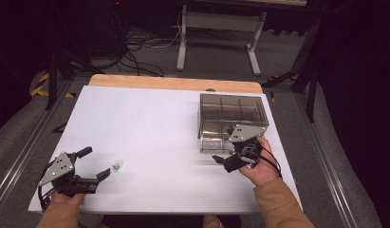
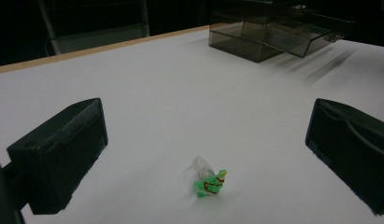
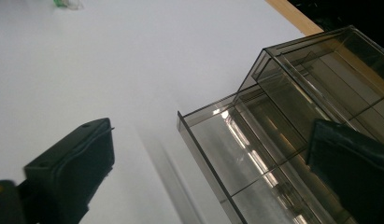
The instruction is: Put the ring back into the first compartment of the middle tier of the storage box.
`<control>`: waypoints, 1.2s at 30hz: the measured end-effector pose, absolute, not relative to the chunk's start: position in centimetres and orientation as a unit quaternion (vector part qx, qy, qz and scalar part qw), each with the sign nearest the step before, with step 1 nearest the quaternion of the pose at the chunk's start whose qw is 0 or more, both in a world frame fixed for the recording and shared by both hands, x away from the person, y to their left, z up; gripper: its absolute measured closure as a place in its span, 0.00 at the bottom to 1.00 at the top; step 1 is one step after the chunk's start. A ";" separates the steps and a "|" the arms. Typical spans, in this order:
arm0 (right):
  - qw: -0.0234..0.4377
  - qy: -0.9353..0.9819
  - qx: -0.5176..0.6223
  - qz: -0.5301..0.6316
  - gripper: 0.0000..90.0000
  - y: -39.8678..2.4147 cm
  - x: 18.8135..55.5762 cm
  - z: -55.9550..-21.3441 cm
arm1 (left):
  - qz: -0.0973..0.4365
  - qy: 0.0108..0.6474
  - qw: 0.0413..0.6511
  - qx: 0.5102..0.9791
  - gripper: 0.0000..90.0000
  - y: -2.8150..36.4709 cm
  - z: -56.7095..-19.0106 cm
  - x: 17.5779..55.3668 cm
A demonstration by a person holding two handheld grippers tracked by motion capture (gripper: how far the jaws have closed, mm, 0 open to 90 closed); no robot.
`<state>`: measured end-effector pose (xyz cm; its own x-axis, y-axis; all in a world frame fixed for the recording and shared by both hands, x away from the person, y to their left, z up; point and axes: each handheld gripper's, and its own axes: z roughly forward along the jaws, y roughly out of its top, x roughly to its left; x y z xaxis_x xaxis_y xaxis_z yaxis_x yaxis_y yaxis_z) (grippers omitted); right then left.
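Note:
A small green and clear trinket [image 1: 117,166] lies on the white table [image 1: 150,123] near the front left. My left gripper [image 1: 96,162] is open just left of it; in the left gripper view the trinket [image 2: 209,179] rests on the table between the wide-apart jaws of that gripper [image 2: 206,149], touching neither. A smoky clear drawer box [image 1: 233,110] stands at the right, with its lowest drawer [image 3: 236,149] pulled out. My right gripper [image 1: 227,160] hovers open at the drawer's front, and in its own view the right gripper [image 3: 213,163] has its jaws straddling the drawer's front corner.
The drawer box [image 2: 273,35] sits far off in the left gripper view. A wooden strip [image 1: 173,83] runs along the table's far edge. Beyond it stand a white table frame [image 1: 216,33] and cables on the floor [image 1: 135,52].

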<state>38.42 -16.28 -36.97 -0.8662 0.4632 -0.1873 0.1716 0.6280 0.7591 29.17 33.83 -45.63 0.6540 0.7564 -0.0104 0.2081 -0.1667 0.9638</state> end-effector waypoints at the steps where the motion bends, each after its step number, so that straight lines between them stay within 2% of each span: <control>1: 0.186 0.881 0.182 0.394 0.00 -16.2 38.4 -37.0 | 0.248 0.334 0.553 0.722 0.00 33.8 -45.6 29.2; 7: 0.172 0.877 0.187 0.409 0.00 -15.6 38.2 -37.0 | 0.248 0.334 0.553 0.722 0.00 33.8 -45.6 29.2; 9: 0.154 0.872 0.189 0.425 0.00 -15.2 38.2 -37.1 | 0.247 0.334 0.552 0.723 0.00 33.8 -45.6 29.2; 20: 0.163 0.858 0.174 0.455 0.04 -13.4 37.6 -36.9 | 0.241 0.330 0.560 0.720 0.00 34.0 -45.6 29.2; 36: 0.138 0.851 0.160 0.481 0.07 -11.2 37.4 -37.1 | 0.242 0.326 0.560 0.722 0.00 34.0 -45.7 29.2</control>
<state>37.44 -11.19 -37.14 -0.9107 0.4053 -0.0798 0.1404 0.4853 0.8630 29.24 33.97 -45.67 0.6698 0.7424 -0.0164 0.2003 -0.1594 0.9667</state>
